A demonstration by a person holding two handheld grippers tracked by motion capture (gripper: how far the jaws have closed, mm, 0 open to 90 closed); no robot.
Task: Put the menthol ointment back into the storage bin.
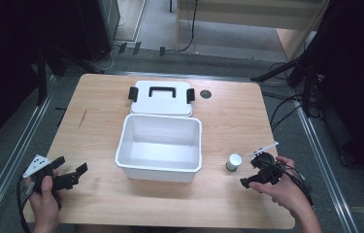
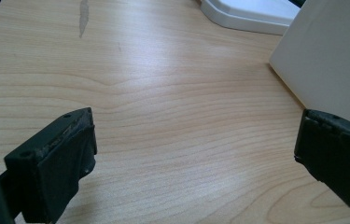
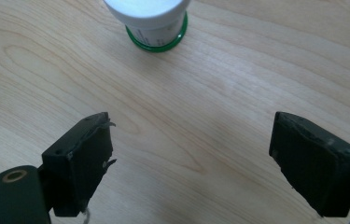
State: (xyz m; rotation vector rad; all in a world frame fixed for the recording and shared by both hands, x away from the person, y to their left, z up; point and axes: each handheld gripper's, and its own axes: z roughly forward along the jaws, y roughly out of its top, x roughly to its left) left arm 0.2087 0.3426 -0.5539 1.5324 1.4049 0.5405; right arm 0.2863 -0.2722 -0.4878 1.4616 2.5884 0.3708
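A small white jar with a green base [image 1: 234, 162] stands on the wooden table, right of an open white box [image 1: 124, 145]. My right gripper [image 1: 249, 173] hovers just right of the jar, open and with nothing between its jaws. In the right gripper view the jar [image 3: 151, 21] stands beyond the open right gripper [image 3: 191, 149]. My left gripper [image 1: 72, 165] rests open near the front left of the table, pointing toward the box. In the left gripper view the box wall [image 2: 331, 60] rises beyond the open left gripper [image 2: 193, 140].
The box's white lid with a black handle and black clips [image 1: 161, 97] lies flat behind the box, and its corner [image 2: 252, 11] appears in the left gripper view. A dark round hole [image 1: 206, 93] sits in the table near the lid. Bare wood lies left of the box.
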